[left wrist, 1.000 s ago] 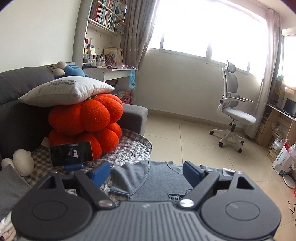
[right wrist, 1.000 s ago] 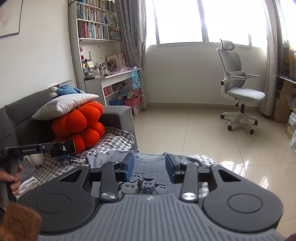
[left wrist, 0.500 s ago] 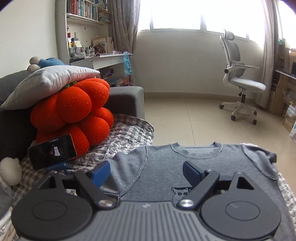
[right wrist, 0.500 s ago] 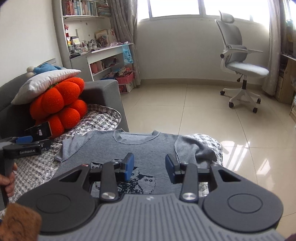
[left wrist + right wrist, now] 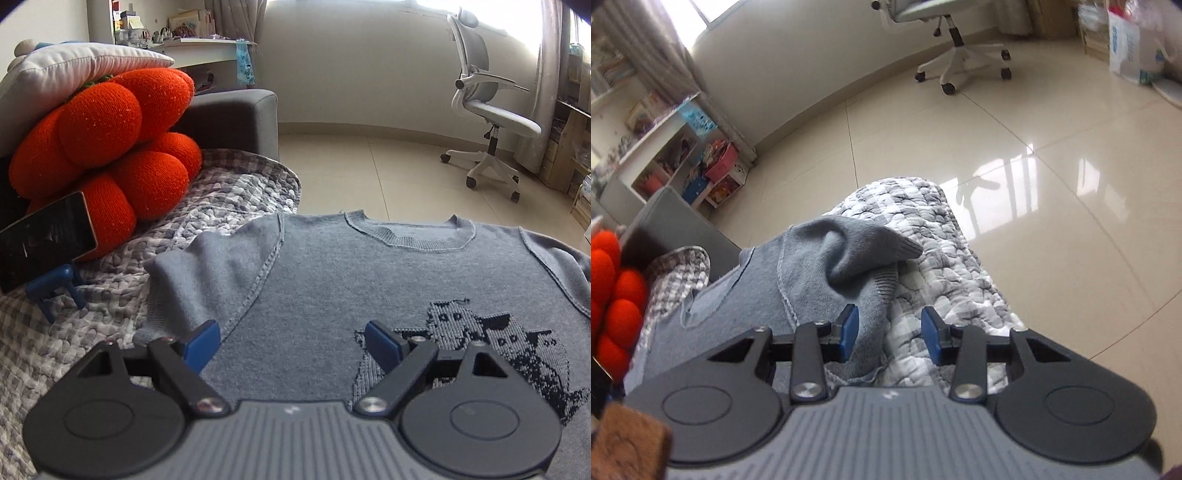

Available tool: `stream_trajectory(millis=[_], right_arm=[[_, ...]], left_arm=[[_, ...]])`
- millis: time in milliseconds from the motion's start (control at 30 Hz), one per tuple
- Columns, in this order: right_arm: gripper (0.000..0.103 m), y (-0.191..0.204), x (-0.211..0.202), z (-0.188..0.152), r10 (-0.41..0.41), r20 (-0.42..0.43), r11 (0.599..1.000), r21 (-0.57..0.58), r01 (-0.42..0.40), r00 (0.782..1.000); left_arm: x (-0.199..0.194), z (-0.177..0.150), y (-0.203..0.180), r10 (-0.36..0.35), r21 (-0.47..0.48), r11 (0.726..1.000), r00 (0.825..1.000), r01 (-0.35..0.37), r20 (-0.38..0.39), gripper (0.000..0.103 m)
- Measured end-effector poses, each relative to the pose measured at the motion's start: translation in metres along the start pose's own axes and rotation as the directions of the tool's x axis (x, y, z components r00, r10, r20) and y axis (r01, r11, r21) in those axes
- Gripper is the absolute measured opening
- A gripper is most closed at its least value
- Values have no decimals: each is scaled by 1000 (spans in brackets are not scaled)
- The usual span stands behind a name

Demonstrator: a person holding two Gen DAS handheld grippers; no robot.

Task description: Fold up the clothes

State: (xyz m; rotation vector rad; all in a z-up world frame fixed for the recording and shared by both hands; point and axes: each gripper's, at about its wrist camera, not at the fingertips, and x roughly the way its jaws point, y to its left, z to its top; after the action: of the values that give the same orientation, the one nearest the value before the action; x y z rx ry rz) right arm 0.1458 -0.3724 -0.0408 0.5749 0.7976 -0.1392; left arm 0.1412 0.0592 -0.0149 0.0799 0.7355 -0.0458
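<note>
A grey sweater lies face up and spread on a quilt over a sofa seat, collar at the far edge, cat pattern near the right. Its left sleeve lies creased beside the body; its right sleeve sits bunched in a lump at the quilt's right edge, just above bare floor.

The risk is judged here: a pinch on that lump could catch only its top layer, or the quilt with it, and a pull could drag the sweater off the edge or skew the body. The knit is soft and will likely slump rather than hold a crease.

The left gripper hovers low over the sweater's left side, jaws spread wide, grasping nothing. The right gripper tilts down over the right sleeve's cuff, jaws apart and empty, its left pad just at the fabric. Whether it touches cannot be told.

An orange cushion and a propped phone stand at far left.
</note>
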Motion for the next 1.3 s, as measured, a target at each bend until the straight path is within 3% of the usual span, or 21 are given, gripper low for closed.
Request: stream_trajectory(millis=[133, 167, 200, 367, 500, 600, 733, 800, 933, 967, 1033, 1067, 1200, 1300], right_arm=[[37, 10, 10, 3, 15, -15, 1000, -14, -15, 1000], [13, 12, 12, 4, 18, -19, 1000, -18, -19, 1000], [7, 17, 13, 4, 7, -16, 999, -31, -8, 1000], [6, 63, -21, -6, -88, 132, 960, -255, 119, 987], [8, 72, -23, -22, -144, 94, 923, -346, 168, 985], [11, 55, -9, -22, -175, 23, 939, -295, 174, 984], [17, 31, -5, -9, -148, 14, 974, -173, 149, 989], [30, 25, -9, -10, -137, 14, 981, -136, 138, 990], [36, 31, -4, -15, -97, -17, 986, -135, 94, 995], [35, 36, -2, -16, -106, -15, 981, -162, 102, 994], [20, 43, 1, -20, -152, 6, 960, -237, 149, 988], [6, 45, 0, -20, -176, 30, 949, -260, 177, 984], [6, 53, -7, -18, -252, 178, 893, -336, 300, 951], [6, 56, -2, -19, -279, 191, 867, -372, 333, 941]], left_arm=[[9, -3, 2, 7, 7, 1000, 1000, -7, -24, 86], [11, -4, 3, 9, 9, 1000, 1000, -8, -30, 86], [13, -5, 4, 11, 11, 1000, 999, -10, -35, 86], [21, -9, 8, 21, 21, 1000, 998, -20, -62, 86], [24, -11, 14, 38, 29, 999, 997, -36, -70, 86], [22, -11, 21, 35, 15, 999, 997, -34, -76, 86], [17, -10, 32, 44, 8, 999, 997, -43, -68, 86], [14, -8, 40, 57, 1, 998, 996, -57, -61, 86], [16, 0, 77, 94, -110, 989, 993, -101, -72, 87], [17, 1, 87, 92, -149, 984, 993, -103, -81, 87], [20, 2, 107, 87, -220, 970, 991, -106, -98, 87], [21, 2, 116, 85, -251, 962, 991, -109, -105, 87], [27, 1, 141, 96, -323, 937, 987, -133, -129, 87], [34, 2, 152, 83, -362, 923, 987, -129, -139, 87]])
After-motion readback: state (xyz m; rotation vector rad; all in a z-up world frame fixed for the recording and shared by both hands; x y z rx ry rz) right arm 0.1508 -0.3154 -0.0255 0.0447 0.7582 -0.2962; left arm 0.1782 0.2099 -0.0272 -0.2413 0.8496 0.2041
